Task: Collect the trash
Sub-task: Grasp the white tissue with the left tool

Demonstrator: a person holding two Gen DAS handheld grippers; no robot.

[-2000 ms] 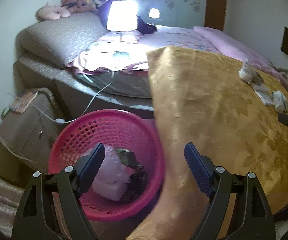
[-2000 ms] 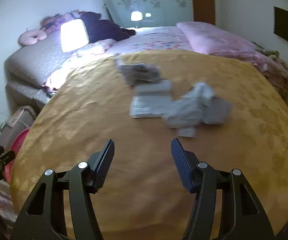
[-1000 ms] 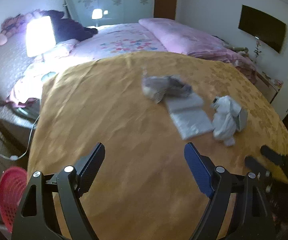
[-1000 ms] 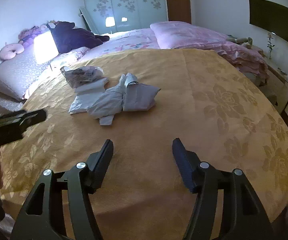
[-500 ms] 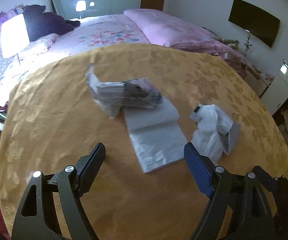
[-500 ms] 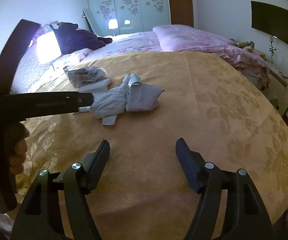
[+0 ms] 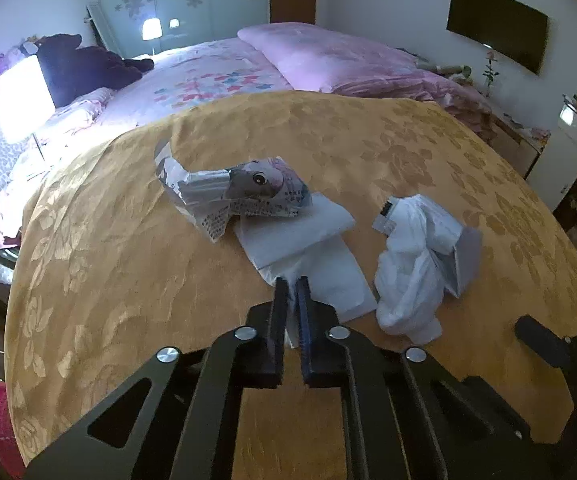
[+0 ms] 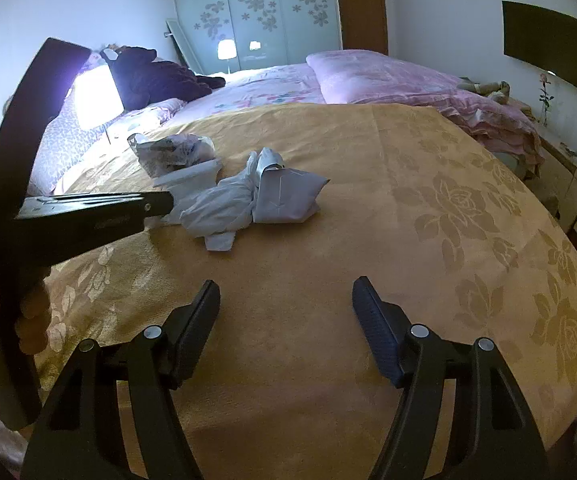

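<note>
Three pieces of trash lie on the gold bedspread (image 7: 128, 280): a crumpled printed wrapper (image 7: 244, 196), a flat white bag (image 7: 316, 248) and a crumpled white plastic bag (image 7: 412, 276). My left gripper (image 7: 291, 282) is shut on the near edge of the flat white bag, and a strip of white shows between its fingers. In the right wrist view the left gripper (image 8: 164, 202) comes in from the left and its tip meets the flat white bag (image 8: 192, 178), beside the crumpled white bag (image 8: 248, 196) and the wrapper (image 8: 172, 152). My right gripper (image 8: 286, 292) hovers open over bare bedspread.
A pink basket (image 7: 0, 428) peeks out at the lower left, below the bed's edge. A bright lamp (image 7: 22, 96) and a dark plush toy (image 7: 84, 68) stand at the far left. A pink duvet (image 7: 348, 64) lies behind. A person's hand (image 8: 28, 312) holds the left gripper.
The left gripper swung from over the pink basket to the trash on the bedspread, then its jaws closed on the flat white bag. The right gripper stayed put, its jaws slightly wider.
</note>
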